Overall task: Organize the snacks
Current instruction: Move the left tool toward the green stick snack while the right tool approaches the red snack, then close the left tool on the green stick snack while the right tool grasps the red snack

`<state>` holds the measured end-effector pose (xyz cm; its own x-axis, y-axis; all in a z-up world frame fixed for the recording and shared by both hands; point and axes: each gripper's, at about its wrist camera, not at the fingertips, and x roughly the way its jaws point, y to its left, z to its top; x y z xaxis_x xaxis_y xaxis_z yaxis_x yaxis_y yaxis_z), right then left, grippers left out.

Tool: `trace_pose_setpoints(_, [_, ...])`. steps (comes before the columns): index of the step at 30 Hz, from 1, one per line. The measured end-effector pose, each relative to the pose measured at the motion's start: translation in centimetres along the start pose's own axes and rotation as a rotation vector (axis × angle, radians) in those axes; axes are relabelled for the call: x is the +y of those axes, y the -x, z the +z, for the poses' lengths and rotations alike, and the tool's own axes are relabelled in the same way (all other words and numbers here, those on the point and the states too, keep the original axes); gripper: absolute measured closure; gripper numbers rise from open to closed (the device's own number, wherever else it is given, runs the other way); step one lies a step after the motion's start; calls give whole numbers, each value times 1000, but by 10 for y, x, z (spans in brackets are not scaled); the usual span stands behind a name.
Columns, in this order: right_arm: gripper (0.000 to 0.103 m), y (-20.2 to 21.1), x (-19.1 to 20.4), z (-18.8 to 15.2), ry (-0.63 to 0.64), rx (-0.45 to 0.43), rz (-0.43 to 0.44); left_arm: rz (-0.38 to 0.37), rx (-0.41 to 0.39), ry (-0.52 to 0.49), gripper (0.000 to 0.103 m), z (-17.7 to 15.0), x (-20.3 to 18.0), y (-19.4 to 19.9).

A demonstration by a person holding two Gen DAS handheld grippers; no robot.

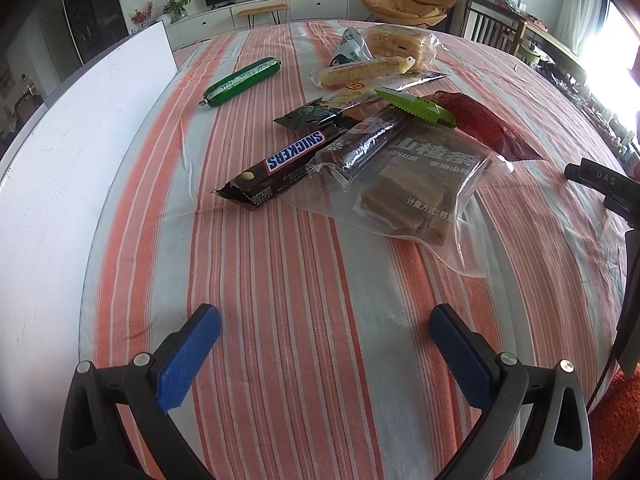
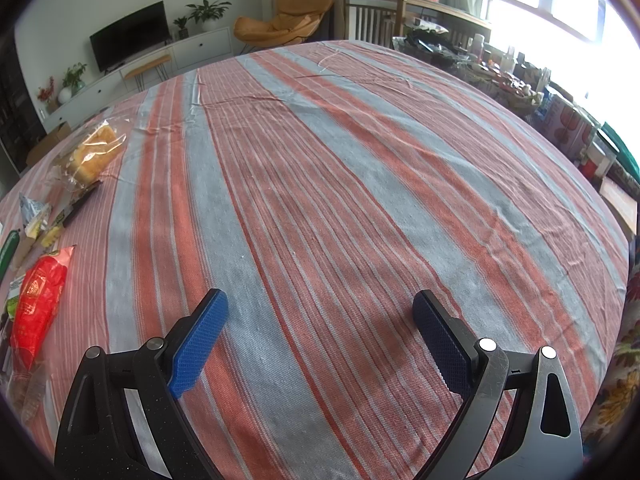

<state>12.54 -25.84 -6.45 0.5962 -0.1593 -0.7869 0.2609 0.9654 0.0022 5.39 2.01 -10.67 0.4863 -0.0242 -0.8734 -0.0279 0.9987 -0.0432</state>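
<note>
Both grippers empty, fingers spread wide above the striped surface (image 1: 280,280). Left gripper (image 1: 326,346) facing a snack pile ahead. Snickers bar (image 1: 276,170) flat, long axis diagonal, near end toward lower left, far end tucked among the pile. Green sausage (image 1: 240,81) apart, up left, on a similar diagonal. Clear bag of brown blocks (image 1: 416,196) just right of the bar. Right gripper (image 2: 320,340) over bare cloth, red packet (image 2: 38,300) far left.

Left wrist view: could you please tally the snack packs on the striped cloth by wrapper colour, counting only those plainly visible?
Green: 2 (sausage-shaped tube, serrated-edged pack)
Dark: 3 (Snickers bar, brown bar, small black sachet)
Clear: 3 (brown-slab bag, corn cob, cake bag)
Red: 1 (crinkled packet)
Blue-white: 1 (pouch)
Total: 10
Partly buried packs omitted.
</note>
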Motion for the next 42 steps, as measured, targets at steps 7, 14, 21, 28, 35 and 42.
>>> trace_pose_setpoints(7, [7,0,0,0,0,0,0,-2,-6,-4,0,0,0,0])
trace_pose_setpoints(14, [7,0,0,0,0,0,0,-1,-10,-3,0,0,0,0])
trace_pose_setpoints(21, [7,0,0,0,0,0,0,-43,50,-80,0,7,3,-2])
trace_pose_setpoints(28, [7,0,0,0,1,-1,-1,-190,73,39,0,35,47,15])
trace_pose_setpoints(35, [7,0,0,0,1,-1,-1,-253,19,55,0,113,67,28])
trace_pose_setpoints(42, [7,-1,-1,0,1,-2,-1,-50,82,-107,0,218,76,-46])
